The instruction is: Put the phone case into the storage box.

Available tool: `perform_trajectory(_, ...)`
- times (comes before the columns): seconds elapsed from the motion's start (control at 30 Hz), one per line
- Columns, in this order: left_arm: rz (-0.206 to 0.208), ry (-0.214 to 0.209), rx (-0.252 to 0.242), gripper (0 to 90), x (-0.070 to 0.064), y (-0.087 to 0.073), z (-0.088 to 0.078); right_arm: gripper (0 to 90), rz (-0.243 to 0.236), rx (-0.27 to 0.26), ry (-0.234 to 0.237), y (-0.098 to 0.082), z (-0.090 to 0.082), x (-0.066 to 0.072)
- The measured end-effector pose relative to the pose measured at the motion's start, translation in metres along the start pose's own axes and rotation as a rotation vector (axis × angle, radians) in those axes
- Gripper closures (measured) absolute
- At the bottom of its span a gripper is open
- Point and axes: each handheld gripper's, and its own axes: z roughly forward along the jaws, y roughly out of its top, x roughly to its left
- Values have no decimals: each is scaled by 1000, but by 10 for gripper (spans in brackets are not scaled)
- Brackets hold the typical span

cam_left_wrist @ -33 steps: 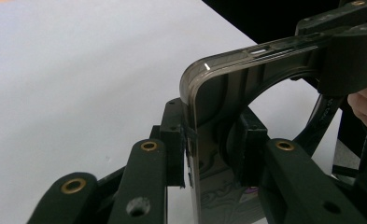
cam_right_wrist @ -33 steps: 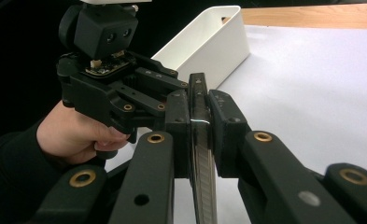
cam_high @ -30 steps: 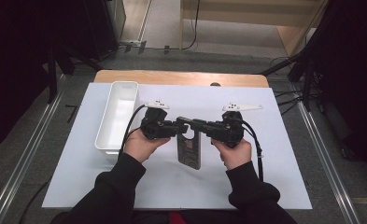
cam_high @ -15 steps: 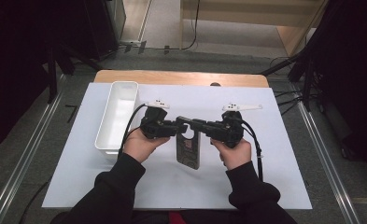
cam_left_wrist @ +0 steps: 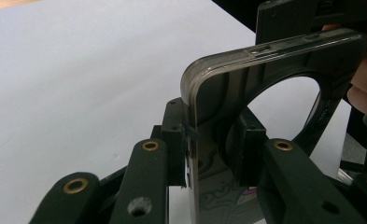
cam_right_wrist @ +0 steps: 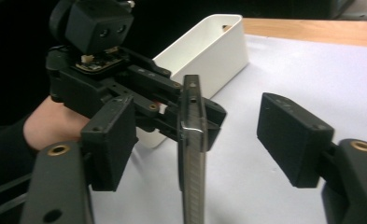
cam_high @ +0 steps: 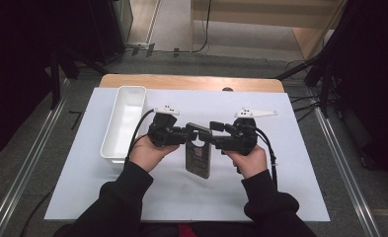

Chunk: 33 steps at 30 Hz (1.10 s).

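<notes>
High view showed a person's two hands meeting over the middle of a white table cover [cam_high: 290, 197], each gripping a black tool, with a dark phone case [cam_high: 198, 157] held up between them, its long side running toward the person. The left gripper [cam_high: 185, 135] reached in from the left and had the case's upper edge clamped between its pads; in the left gripper view the left gripper [cam_left_wrist: 214, 149] pinched the thin wall of the phone case [cam_left_wrist: 265, 60] just beside the large round camera cutout, one pad on each face. The right gripper [cam_high: 212, 134] came in from the opposite side at the same end of the case. In the right gripper view the right gripper [cam_right_wrist: 197, 140] had its jaws spread well apart, having just been opening, and the phone case [cam_right_wrist: 192, 154] stood edge-on between them with a clear gap on both sides, touched by neither pad. Behind the case in that view sat the other tool with the hand that held it, and beyond it a long white bin [cam_right_wrist: 209, 56]. From above, the white bin [cam_high: 125, 123] lay on the cover to the left of the left hand [cam_high: 149, 153], near it but apart, while the right hand [cam_high: 251, 160] stayed on its own side of the case.
</notes>
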Motion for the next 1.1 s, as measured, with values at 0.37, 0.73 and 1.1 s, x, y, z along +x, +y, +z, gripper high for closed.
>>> perform_trajectory(0.37,22,26,18,707,-1,2,-4,105,-44,96,7,0,-5,-1)
perform_trajectory(0.73,33,34,35,707,-1,4,-6,101,-139,169,-48,-4,-11,1)
perform_trajectory(1.1,35,42,43,707,1,7,-13,102,-122,211,-98,-19,-19,-9)
